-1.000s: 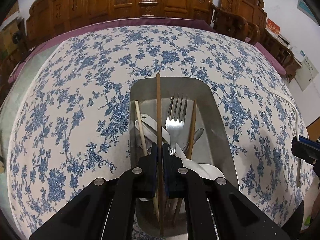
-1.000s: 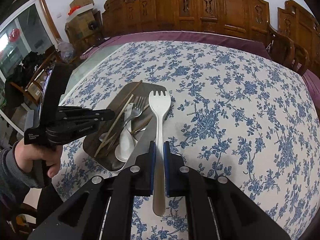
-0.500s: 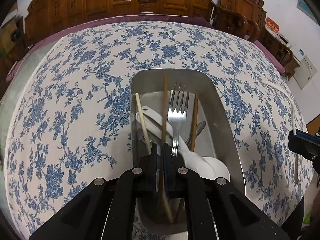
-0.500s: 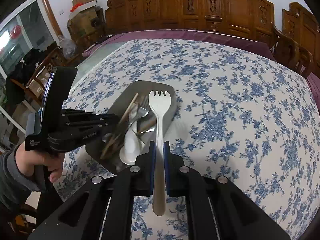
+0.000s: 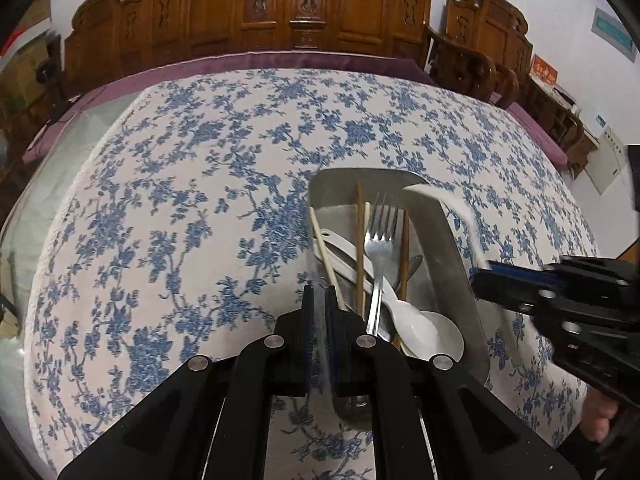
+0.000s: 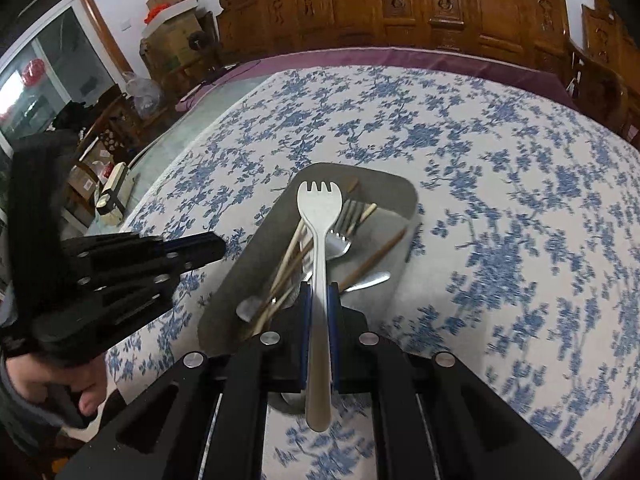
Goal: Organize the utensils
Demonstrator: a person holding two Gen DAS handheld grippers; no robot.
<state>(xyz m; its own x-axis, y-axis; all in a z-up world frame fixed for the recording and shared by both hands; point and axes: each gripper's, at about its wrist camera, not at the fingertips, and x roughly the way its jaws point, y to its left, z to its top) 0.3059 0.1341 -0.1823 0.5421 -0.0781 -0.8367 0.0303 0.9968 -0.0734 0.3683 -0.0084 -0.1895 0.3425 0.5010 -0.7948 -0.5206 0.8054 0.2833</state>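
Observation:
A metal tray (image 5: 452, 248) on the floral cloth holds several chopsticks, a metal fork (image 5: 380, 240) and a white spoon (image 5: 432, 332). My left gripper (image 5: 319, 294) hangs just left of the tray. Its jaws are shut, with only a faint blurred streak between them. In the right wrist view no utensil sticks out of the left gripper (image 6: 218, 246). My right gripper (image 6: 318, 290) is shut on the handle of a white plastic fork (image 6: 318, 240), tines pointing forward over the tray (image 6: 256, 248). The left wrist view shows the right gripper (image 5: 480, 274) at the tray's right rim, the white fork (image 5: 440, 200) above it.
The blue-flowered tablecloth (image 5: 200, 200) spreads wide to the left and far side, with a purple edge beyond it. Carved wooden chairs (image 5: 304, 4) line the far side. A hand (image 6: 40, 384) grips the left tool at the near left corner. Cardboard boxes (image 6: 172, 12) stand by the window.
My left gripper has slid left off the tray, and the brown chopstick it held now lies in the tray. My right gripper has carried the white fork leftward over the tray.

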